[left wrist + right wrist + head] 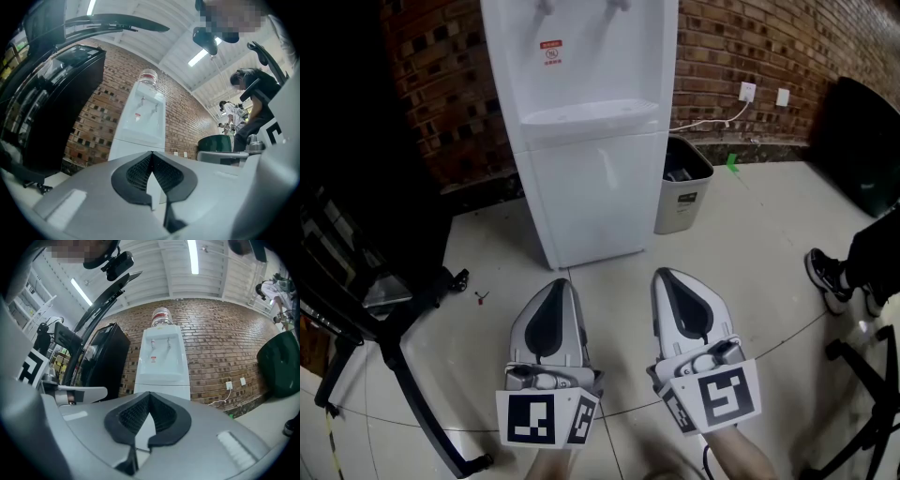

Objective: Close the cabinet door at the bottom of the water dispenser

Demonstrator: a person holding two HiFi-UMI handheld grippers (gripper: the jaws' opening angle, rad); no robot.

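The brick wall fills the back of your head view, with pale floor running out from it. Against that wall stands the white water dispenser, straight ahead of you. Its cabinet door is the lower front panel, and it looks flush with the body, with no gap showing along its edges. At your left a black metal frame spreads its legs over the floor.

You hold the left gripper and the right gripper side by side, both aimed at the dispenser's base and well short of it. The jaws of each are pressed together with nothing between them.

A grey waste bin sits just beside the dispenser's right side. Someone's black shoe shows at the right edge, and a white socket is set in the wall.
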